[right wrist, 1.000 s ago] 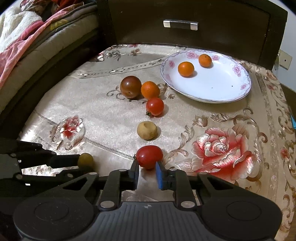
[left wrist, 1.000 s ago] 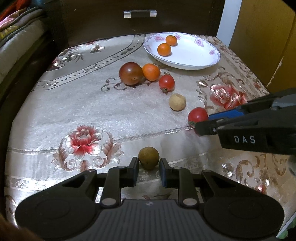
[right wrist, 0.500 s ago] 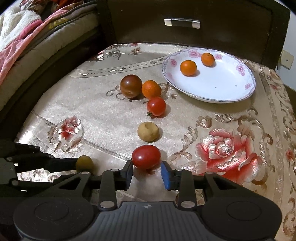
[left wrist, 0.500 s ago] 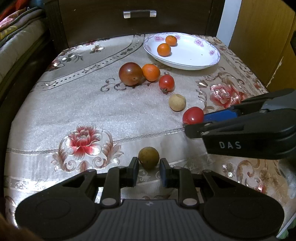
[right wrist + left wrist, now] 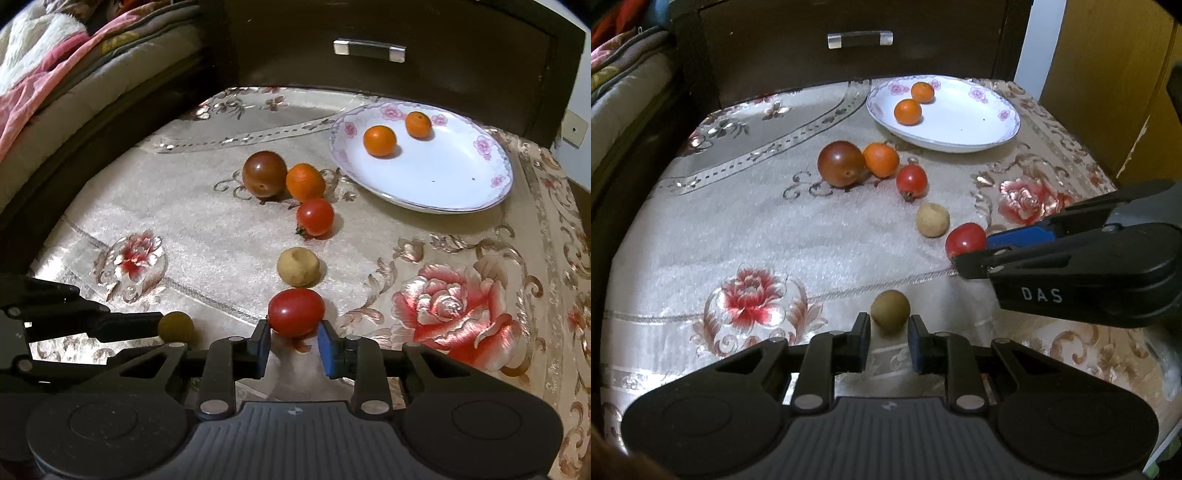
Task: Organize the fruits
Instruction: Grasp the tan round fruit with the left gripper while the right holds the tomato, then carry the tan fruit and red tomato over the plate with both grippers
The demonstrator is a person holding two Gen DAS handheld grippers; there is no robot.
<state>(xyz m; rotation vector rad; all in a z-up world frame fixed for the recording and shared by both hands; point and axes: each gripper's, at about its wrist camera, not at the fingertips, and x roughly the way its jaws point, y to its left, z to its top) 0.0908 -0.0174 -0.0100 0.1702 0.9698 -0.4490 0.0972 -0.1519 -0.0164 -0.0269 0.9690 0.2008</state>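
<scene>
On floral cloth (image 5: 207, 236), both tools sit parted: right tool (image 5: 293, 341) flanks tomato (image 5: 295, 312), left tool (image 5: 888, 338) longan (image 5: 890, 309).

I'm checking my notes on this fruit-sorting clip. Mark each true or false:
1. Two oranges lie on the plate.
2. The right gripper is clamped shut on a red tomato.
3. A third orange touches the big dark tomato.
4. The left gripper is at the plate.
1. True: two oranges lie on the plate.
2. False: the right gripper is open, its fingers either side of the red tomato, with gaps showing.
3. True: the third orange rests against the dark tomato on the cloth.
4. False: the left gripper is at the near edge, open around a small brown fruit.
</scene>
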